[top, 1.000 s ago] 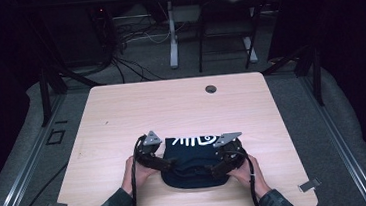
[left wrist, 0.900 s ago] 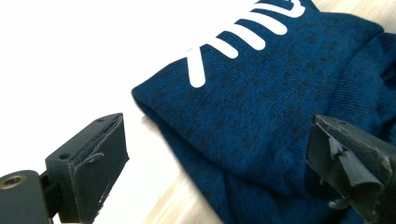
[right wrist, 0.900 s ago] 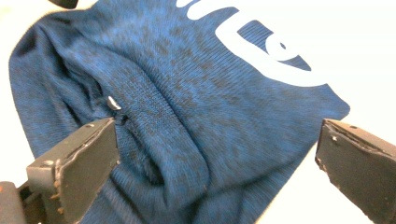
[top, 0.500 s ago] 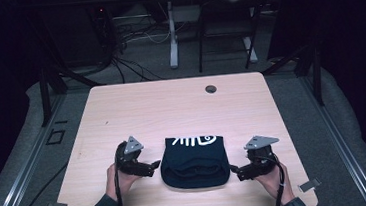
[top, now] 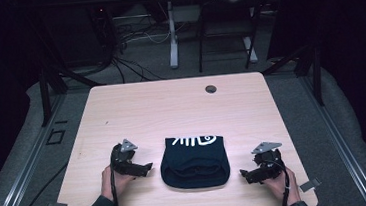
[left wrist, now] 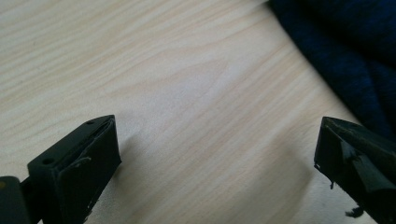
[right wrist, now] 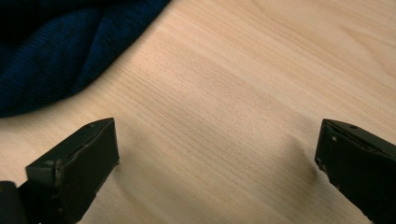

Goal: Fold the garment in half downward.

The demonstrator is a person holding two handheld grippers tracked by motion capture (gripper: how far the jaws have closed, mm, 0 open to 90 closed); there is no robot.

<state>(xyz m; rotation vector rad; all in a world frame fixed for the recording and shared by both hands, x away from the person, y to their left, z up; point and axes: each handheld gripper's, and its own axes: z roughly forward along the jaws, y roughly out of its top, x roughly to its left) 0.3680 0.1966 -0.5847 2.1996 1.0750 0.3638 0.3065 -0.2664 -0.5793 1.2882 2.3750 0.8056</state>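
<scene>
While the folded dark blue garment lay near the front edge of the table, both pairs of jaws stood released and clear of it, one on each side. The left gripper was held in the person's left hand, its jaws spread wide with only bare wood between them; in the left gripper view the garment sat ahead of the jaws and off toward the right-hand one, its edge just beyond that jaw's tip, not touching it. These jaws had just been opening, with nothing between them. The right gripper, in the right hand, also had its jaws wide apart over bare table; in the right gripper view the garment lay ahead of the left-hand jaw, apart from it, while the space between the two jaws showed plain wood grain. A white printed mark showed on the garment's far end, away from both pairs of jaws.
</scene>
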